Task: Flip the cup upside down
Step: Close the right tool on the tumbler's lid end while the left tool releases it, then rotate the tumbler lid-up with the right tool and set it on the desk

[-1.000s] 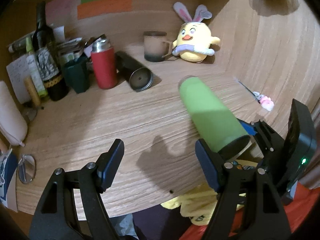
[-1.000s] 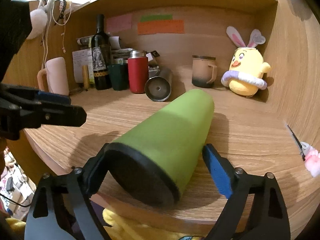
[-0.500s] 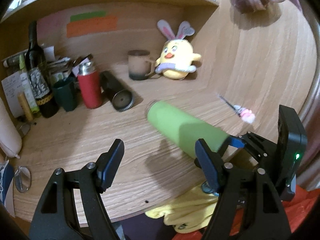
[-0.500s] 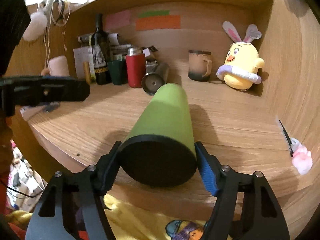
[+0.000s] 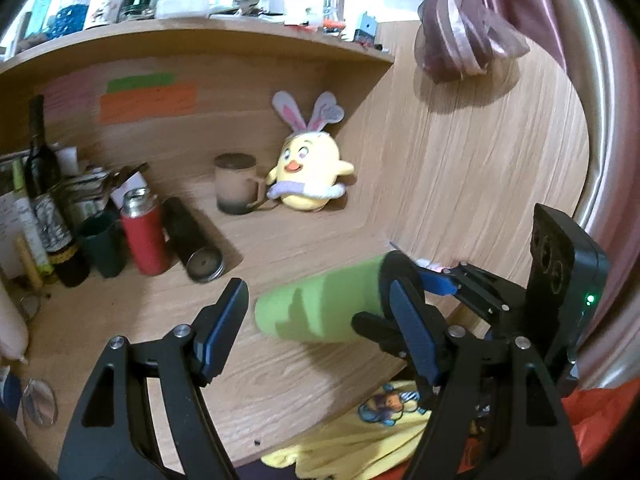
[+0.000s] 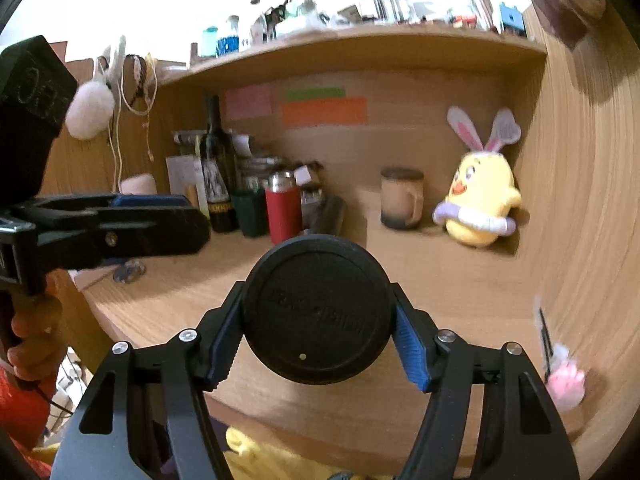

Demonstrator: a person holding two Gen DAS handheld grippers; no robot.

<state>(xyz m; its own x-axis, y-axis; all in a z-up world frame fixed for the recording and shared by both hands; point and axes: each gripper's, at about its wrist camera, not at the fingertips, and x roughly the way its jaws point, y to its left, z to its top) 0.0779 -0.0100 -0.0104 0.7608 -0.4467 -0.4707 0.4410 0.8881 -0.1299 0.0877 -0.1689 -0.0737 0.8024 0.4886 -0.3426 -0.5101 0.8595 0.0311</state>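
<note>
The green cup (image 5: 320, 308) with a black base lies horizontal above the wooden desk, held at its base end. In the right wrist view only its round black base (image 6: 318, 308) shows, facing the camera. My right gripper (image 6: 318, 340) is shut on the cup, its blue pads pressing both sides of the base; it also shows in the left wrist view (image 5: 408, 292) at the right. My left gripper (image 5: 316, 336) is open and empty, in front of the cup's green side; it shows in the right wrist view (image 6: 120, 220) at the left.
At the back of the desk (image 5: 280, 240) stand a wine bottle (image 5: 44, 188), a dark green cup (image 5: 102, 248), a red flask (image 5: 144, 236), a lying black flask (image 5: 192, 244), a brown mug (image 5: 236, 190) and a yellow plush chick (image 5: 308, 176). A wooden side wall (image 5: 480, 184) is at the right.
The right gripper has lifted and levelled the cup, so its black base now faces the right wrist camera squarely. Both cameras have risen and tilted up, showing the upper shelf.
</note>
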